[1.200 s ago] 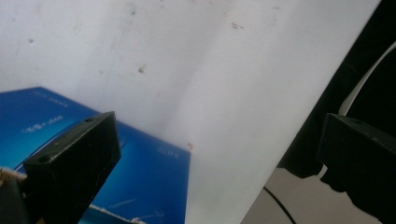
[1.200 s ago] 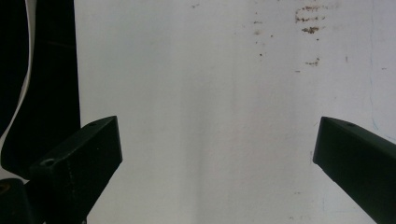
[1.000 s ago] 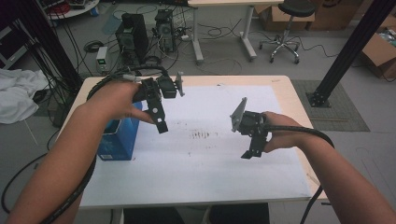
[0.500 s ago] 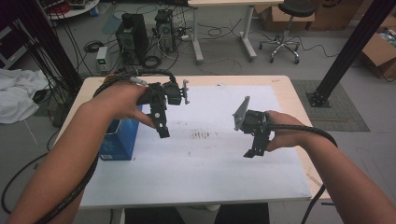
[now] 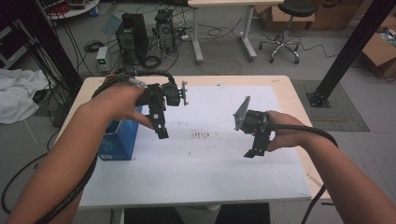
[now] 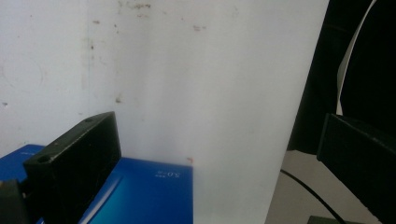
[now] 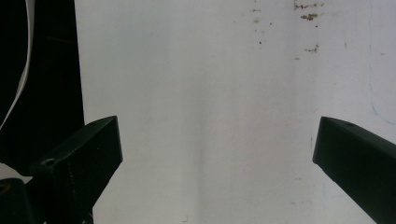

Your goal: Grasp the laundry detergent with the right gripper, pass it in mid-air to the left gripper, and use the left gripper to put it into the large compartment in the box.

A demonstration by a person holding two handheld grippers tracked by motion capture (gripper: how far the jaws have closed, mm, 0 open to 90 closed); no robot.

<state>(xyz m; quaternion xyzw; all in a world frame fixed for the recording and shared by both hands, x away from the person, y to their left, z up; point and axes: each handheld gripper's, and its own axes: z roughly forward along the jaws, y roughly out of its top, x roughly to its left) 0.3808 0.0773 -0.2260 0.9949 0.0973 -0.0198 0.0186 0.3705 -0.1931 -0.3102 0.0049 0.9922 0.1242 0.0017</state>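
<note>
Here we are holding the left gripper (image 5: 160, 122) up above the white sheet (image 5: 210, 158) that covers the table (image 5: 299, 98), just beside the blue box (image 5: 116, 142) standing at the sheet's left edge. In the left gripper view its jaws are standing wide apart with nothing between them, and the blue box (image 6: 144, 196) is lying just below the jaw on that view's left, not touched by it as far as we can tell. We are keeping the right gripper (image 5: 254, 144) raised over the right part of the sheet, well apart from the box; in the right gripper view its jaws are likewise spread wide and are gripping nothing, with the stained white sheet (image 7: 210, 116) beneath them. Both cables are trailing back along our forearms.
</note>
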